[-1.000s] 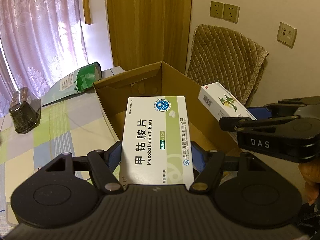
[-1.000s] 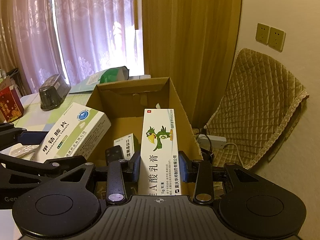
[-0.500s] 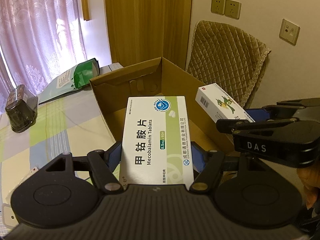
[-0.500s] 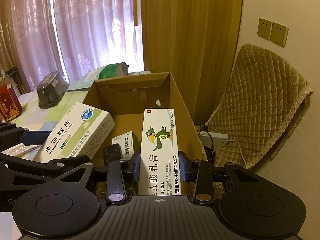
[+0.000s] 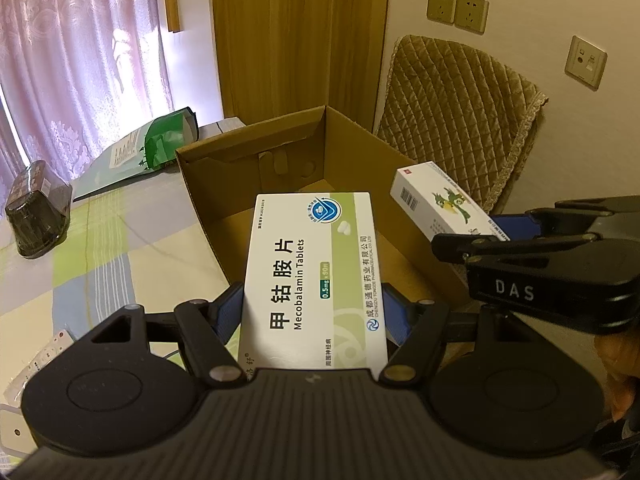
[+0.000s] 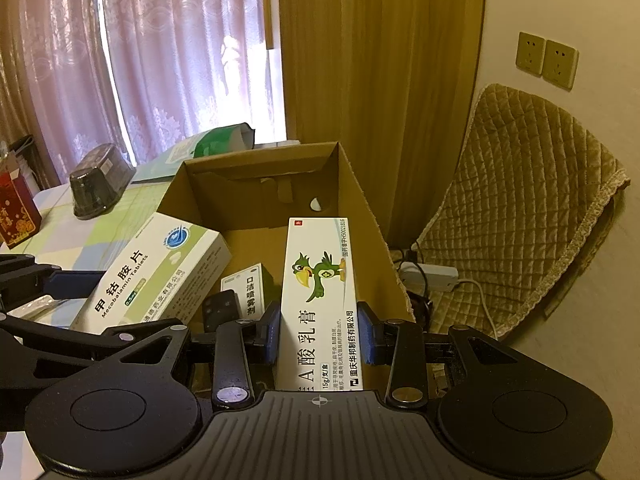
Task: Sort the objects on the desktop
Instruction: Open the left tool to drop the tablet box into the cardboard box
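both tongs clenched, left tongs point(image 5: 314, 312) on the tablet box point(image 5: 316, 288), right tongs point(image 6: 318, 334) on the ointment box point(image 6: 320, 300), above the carton point(image 6: 360, 216) with two items already inside, more left on the surface point(image 5: 120, 256).

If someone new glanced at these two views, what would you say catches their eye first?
Most striking are the two medicine boxes held over the open cardboard box: the left gripper is shut on the Mecobalamin box, and the right gripper is shut on the parrot box. Inside the cardboard box lies a smaller white carton, and a quilted chair stands to the right.
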Tool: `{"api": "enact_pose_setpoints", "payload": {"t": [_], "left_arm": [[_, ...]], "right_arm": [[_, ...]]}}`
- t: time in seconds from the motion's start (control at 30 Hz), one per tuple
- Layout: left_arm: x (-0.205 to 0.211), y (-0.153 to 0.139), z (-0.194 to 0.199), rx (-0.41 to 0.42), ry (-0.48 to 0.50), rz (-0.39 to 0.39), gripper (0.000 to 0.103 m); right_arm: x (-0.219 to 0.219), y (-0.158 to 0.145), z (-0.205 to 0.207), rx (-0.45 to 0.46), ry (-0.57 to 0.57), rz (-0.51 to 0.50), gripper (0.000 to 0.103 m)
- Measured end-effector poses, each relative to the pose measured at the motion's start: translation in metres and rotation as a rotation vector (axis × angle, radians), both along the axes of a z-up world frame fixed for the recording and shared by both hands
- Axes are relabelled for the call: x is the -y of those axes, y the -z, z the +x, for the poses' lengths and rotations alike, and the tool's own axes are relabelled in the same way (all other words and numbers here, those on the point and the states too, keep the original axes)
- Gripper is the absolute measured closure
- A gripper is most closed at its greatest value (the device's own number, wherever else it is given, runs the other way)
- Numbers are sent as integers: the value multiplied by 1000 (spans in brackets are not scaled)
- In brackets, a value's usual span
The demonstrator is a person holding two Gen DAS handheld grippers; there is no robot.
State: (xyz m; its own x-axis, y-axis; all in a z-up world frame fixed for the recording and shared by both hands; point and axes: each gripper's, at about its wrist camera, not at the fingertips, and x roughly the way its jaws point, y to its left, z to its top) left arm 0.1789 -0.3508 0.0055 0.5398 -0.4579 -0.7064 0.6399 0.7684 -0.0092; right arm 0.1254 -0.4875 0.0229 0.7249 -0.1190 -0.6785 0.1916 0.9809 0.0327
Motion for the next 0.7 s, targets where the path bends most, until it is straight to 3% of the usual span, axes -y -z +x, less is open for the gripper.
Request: {"api": "enact_pose_setpoints", "payload": {"t": [0.7], "left_arm": [[-5,0,6,24,-23,-36,35]], "right_arm": [[5,10,3,-16,15,11,66]]}}
